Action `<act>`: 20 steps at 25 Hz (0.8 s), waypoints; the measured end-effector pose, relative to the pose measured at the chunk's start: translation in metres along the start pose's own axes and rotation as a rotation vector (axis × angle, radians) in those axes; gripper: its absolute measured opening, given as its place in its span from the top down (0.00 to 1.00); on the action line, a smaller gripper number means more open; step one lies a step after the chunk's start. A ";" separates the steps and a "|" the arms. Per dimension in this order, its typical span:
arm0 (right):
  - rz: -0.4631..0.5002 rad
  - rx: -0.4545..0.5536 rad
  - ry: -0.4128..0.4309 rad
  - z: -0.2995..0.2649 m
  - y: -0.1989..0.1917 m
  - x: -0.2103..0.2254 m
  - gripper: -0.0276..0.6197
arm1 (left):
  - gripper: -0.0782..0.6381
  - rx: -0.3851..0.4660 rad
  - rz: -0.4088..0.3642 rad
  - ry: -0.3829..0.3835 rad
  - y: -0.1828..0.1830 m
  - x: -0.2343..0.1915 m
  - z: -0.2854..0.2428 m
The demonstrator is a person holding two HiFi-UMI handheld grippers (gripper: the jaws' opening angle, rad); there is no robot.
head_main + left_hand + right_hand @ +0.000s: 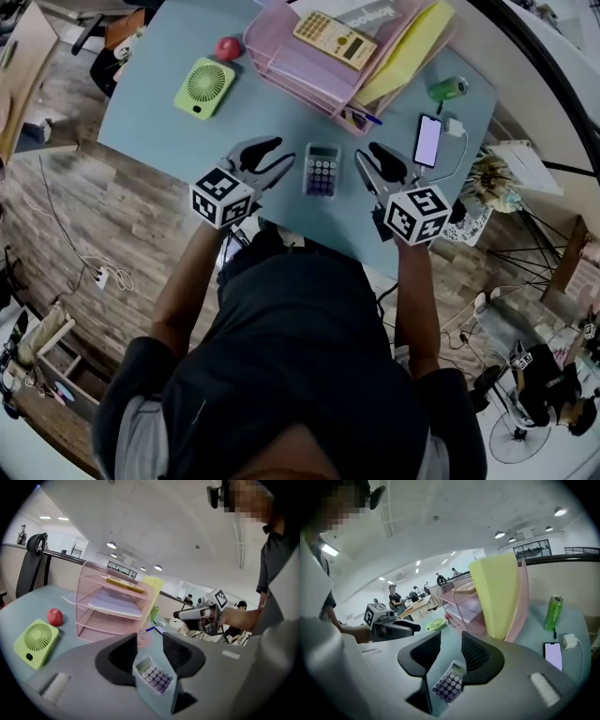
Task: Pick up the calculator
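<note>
Calculator (322, 170) lies flat, keys up, on the counter (159, 117), close to the near edge. My left gripper (280, 155) is just left of it and my right gripper (368, 154) just right. Both have jaws apart with nothing gripped. A strip of bare counter shows on each side of the calculator. Both gripper views show it past the jaw gap, not between the jaws. Pink tray rack (309, 70) stands beyond it, with open counter between them. Phone (427, 140) lies near my right gripper, on its far side. Green fan (204, 87) is well apart to the left.
</note>
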State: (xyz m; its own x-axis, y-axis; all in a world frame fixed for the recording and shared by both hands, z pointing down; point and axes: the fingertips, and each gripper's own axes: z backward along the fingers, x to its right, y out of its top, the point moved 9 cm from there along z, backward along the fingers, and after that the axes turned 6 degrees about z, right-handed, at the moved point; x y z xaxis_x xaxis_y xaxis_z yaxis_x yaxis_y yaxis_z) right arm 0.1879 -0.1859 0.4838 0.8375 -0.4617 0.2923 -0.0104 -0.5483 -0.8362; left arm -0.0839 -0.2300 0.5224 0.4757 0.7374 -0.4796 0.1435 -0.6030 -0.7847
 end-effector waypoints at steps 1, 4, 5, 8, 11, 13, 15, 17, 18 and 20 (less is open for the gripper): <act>-0.006 -0.012 0.006 -0.005 -0.004 0.003 0.77 | 0.64 -0.009 0.010 0.002 -0.003 -0.003 -0.005; -0.026 -0.048 0.024 -0.020 -0.018 0.013 0.77 | 0.63 -0.042 0.041 0.010 -0.014 -0.012 -0.019; -0.034 -0.060 0.029 -0.024 -0.023 0.016 0.76 | 0.63 -0.053 0.050 0.013 -0.018 -0.015 -0.024; -0.060 -0.092 0.045 -0.036 -0.039 0.024 0.76 | 0.63 -0.083 0.074 0.023 -0.030 -0.022 -0.037; -0.078 -0.126 0.057 -0.048 -0.054 0.030 0.76 | 0.62 -0.113 0.092 0.032 -0.039 -0.031 -0.048; -0.096 -0.151 0.064 -0.056 -0.065 0.034 0.76 | 0.61 -0.133 0.105 0.037 -0.045 -0.037 -0.055; -0.126 -0.173 0.072 -0.064 -0.078 0.039 0.76 | 0.61 -0.153 0.116 0.039 -0.052 -0.042 -0.064; -0.160 -0.189 0.080 -0.072 -0.090 0.045 0.75 | 0.61 -0.175 0.124 0.040 -0.060 -0.047 -0.074; -0.172 -0.197 0.081 -0.076 -0.096 0.048 0.75 | 0.61 -0.187 0.129 0.042 -0.063 -0.050 -0.079; -0.185 -0.216 0.084 -0.082 -0.106 0.051 0.74 | 0.61 -0.208 0.141 0.044 -0.071 -0.054 -0.087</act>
State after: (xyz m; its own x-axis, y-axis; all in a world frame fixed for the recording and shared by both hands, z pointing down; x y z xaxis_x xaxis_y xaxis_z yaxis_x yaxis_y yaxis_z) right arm 0.1868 -0.2091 0.6254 0.7878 -0.3910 0.4759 0.0151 -0.7601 -0.6497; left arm -0.0440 -0.2535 0.6380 0.5404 0.6305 -0.5572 0.2469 -0.7518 -0.6114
